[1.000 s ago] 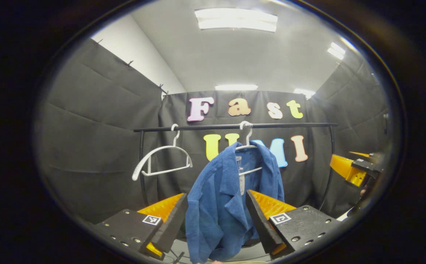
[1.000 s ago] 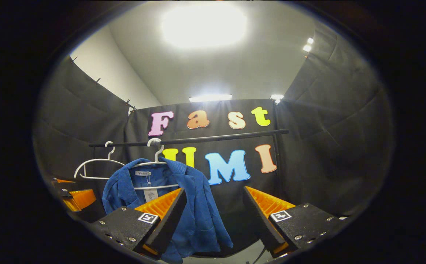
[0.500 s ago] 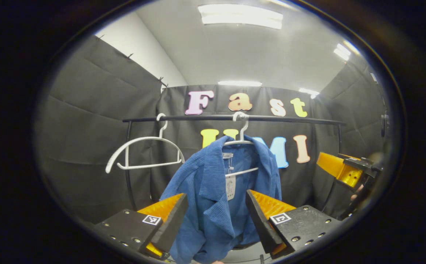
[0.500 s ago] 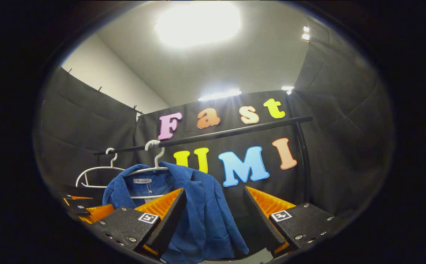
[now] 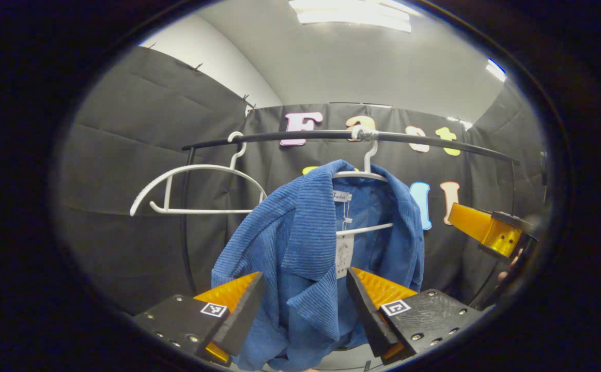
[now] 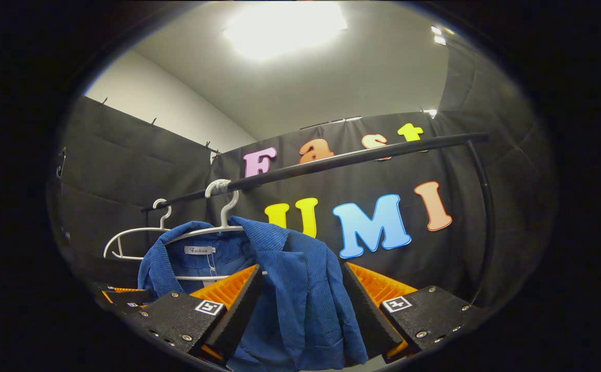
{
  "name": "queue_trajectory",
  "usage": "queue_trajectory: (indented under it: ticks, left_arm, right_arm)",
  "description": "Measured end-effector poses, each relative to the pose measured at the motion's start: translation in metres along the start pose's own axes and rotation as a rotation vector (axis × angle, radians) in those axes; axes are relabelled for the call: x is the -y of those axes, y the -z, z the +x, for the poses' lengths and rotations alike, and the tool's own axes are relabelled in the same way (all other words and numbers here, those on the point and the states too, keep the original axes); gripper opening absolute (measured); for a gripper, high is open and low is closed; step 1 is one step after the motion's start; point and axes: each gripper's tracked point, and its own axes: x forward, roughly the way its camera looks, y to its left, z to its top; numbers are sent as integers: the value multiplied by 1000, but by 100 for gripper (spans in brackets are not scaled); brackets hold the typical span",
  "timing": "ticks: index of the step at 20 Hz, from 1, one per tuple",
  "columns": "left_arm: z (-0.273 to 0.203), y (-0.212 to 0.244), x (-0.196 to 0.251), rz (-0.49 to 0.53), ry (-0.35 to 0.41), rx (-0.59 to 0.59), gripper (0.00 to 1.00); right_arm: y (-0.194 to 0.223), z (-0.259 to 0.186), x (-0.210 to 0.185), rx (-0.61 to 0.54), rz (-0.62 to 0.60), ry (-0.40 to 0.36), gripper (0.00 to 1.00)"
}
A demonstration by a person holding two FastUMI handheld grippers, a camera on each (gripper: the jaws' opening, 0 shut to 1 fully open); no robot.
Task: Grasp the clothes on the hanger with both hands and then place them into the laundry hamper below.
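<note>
Jaws of both grippers stand spread and grip nothing: the left gripper (image 5: 305, 305) frames the near lapel of the blue jacket (image 5: 305, 248), the right gripper (image 6: 300, 305) frames the jacket's other front panel (image 6: 300, 289); whether cloth already touches a finger, I cannot tell; the jacket hangs on a white hanger (image 5: 370, 173) hooked over the black rail (image 5: 434, 142); ribbed cloth, soft and light by the look, likely to sag and slide, so I would pinch thick folds at each shoulder or lapel; an empty hanger (image 5: 197, 170) hangs just beside on the rail; open room lies to the rail's far end.
</note>
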Motion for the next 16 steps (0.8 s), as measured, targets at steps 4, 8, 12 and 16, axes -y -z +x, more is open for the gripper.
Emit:
queue_trajectory:
  ticks: [4, 8, 12, 16]
  left_arm:
    - [14, 15, -7, 0, -45, -25, 86]
    - [28, 29, -8, 28, -72, -44, 92]
    - [37, 31, -8, 42, -99, -35, 92]
    - [44, 33, -17, 59, -142, -40, 97]
  right_arm:
    - [30, 24, -10, -58, -8, -49, 95]
    - [57, 41, -10, -107, 1, -45, 95]
    - [82, 59, -11, -155, -1, -44, 95]
    - [100, 74, -10, -190, -27, -34, 88]
